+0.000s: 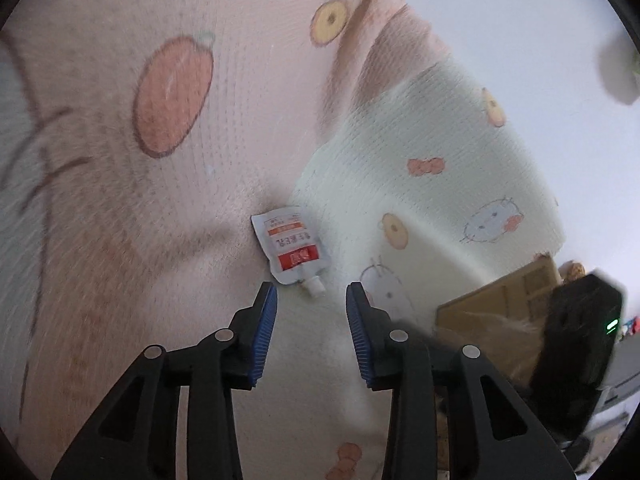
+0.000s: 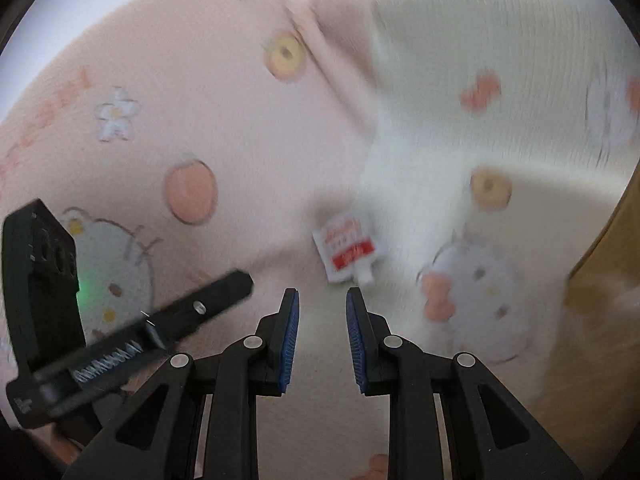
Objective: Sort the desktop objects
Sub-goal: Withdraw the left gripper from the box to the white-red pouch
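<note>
A small white pouch (image 1: 290,250) with a red label and a white spout lies on a pink and cream cartoon-print blanket (image 1: 180,200). My left gripper (image 1: 311,292) hovers just short of its spout, open, with nothing between the blue pads. In the right wrist view the same pouch (image 2: 347,254) looks blurred and lies just ahead and slightly right of my right gripper (image 2: 322,296). That gripper is shut to a narrow slit and holds nothing. The left gripper's black body (image 2: 40,280) with a green light shows at the left there.
A brown cardboard box (image 1: 500,304) stands on the right beside the blanket, and its edge (image 2: 600,280) shows in the right wrist view. The right gripper's black body (image 1: 576,352) is in front of it. A pale wall (image 1: 520,40) lies beyond the blanket.
</note>
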`<state>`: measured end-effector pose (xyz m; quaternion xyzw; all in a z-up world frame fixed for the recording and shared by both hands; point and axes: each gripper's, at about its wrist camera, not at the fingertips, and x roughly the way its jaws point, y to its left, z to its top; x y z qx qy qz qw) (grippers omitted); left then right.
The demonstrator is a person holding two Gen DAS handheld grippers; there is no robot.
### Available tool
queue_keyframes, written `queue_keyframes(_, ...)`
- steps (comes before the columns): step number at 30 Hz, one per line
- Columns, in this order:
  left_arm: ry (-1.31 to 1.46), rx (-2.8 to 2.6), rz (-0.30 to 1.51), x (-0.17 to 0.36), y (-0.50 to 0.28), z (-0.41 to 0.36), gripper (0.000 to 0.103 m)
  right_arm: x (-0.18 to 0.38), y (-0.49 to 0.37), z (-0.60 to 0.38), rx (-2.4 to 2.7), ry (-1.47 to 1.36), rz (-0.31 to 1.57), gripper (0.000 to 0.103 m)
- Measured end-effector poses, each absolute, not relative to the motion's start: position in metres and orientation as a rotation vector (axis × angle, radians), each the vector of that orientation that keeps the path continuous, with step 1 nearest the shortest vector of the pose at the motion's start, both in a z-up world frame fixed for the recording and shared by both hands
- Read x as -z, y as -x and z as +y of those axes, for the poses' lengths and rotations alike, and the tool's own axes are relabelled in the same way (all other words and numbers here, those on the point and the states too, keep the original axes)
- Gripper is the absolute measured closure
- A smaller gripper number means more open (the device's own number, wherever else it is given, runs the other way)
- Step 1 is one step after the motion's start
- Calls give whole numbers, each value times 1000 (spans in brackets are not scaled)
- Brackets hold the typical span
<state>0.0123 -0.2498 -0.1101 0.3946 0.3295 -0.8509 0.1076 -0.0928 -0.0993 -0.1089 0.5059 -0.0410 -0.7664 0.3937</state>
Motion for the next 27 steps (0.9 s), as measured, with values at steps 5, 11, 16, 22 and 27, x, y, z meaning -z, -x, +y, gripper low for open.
queue_keyframes(5, -1216, 2446, 1108, 125, 24, -280, 63, 141, 107, -110, 2009, -1343, -66, 83)
queue_keyframes(11, -1315, 2409, 1082, 137, 80, -298, 63, 171, 114, -129, 2001, -1414, -26, 83)
queue_keyframes(16, -1417, 2414, 940, 144, 119, -296, 63, 182, 112, -138, 1957, -1431, -24, 83)
queue_keyframes(22, -1575, 2366, 770, 161, 145, -287, 63, 183, 121, -145, 1991, -1419, -24, 83)
queue_keyframes(27, -1629, 2354, 840, 172, 135, -282, 63, 187, 125, -144, 1982, -1440, -68, 83)
